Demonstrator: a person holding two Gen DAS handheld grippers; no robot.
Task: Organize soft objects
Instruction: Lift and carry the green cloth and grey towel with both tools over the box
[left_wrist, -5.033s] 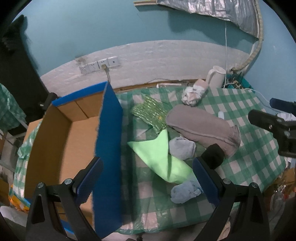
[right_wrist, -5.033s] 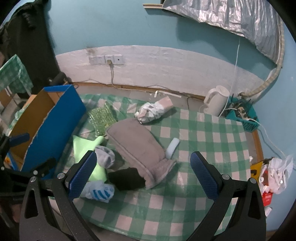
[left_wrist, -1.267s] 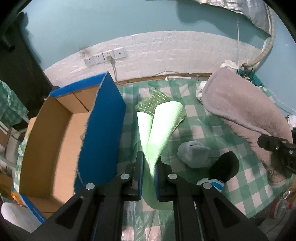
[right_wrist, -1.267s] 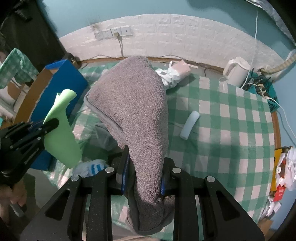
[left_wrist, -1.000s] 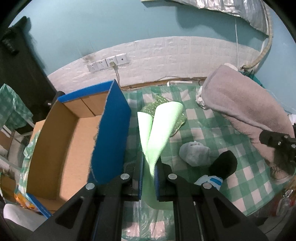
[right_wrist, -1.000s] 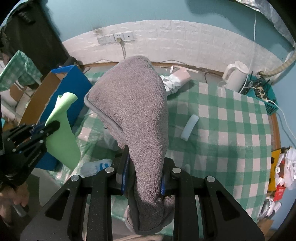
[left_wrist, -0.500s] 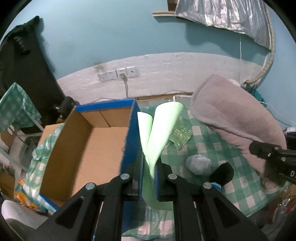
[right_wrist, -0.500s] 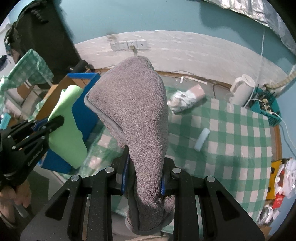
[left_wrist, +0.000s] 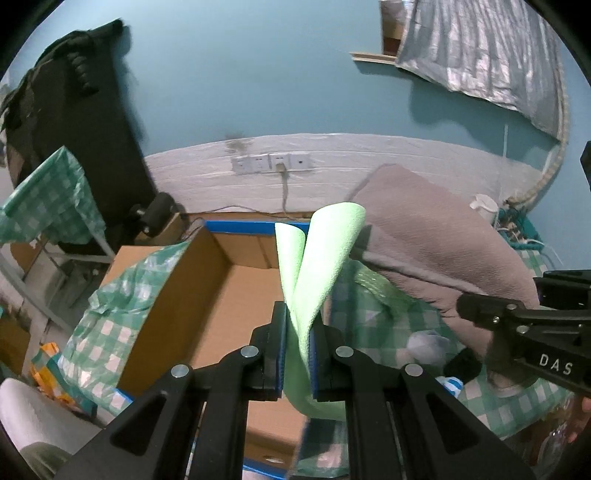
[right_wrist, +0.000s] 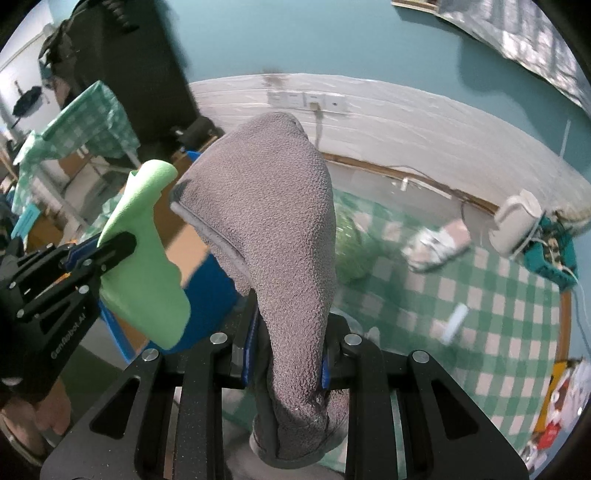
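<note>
My left gripper is shut on a light green cloth and holds it in the air over the right edge of an open cardboard box with blue outer walls. The cloth also shows in the right wrist view. My right gripper is shut on a grey towel, lifted above the green checked table; the towel also shows in the left wrist view. A grey sock ball and a black sock lie on the table.
A glittery green cloth and a white-pink bundle lie on the table. A white kettle and a teal basket stand at the back right. A small white tube lies mid-table. Sockets are on the wall.
Both grippers have risen and swung left with their cloths. The box is now more directly below the left gripper, and the view of the table has shrunk.
</note>
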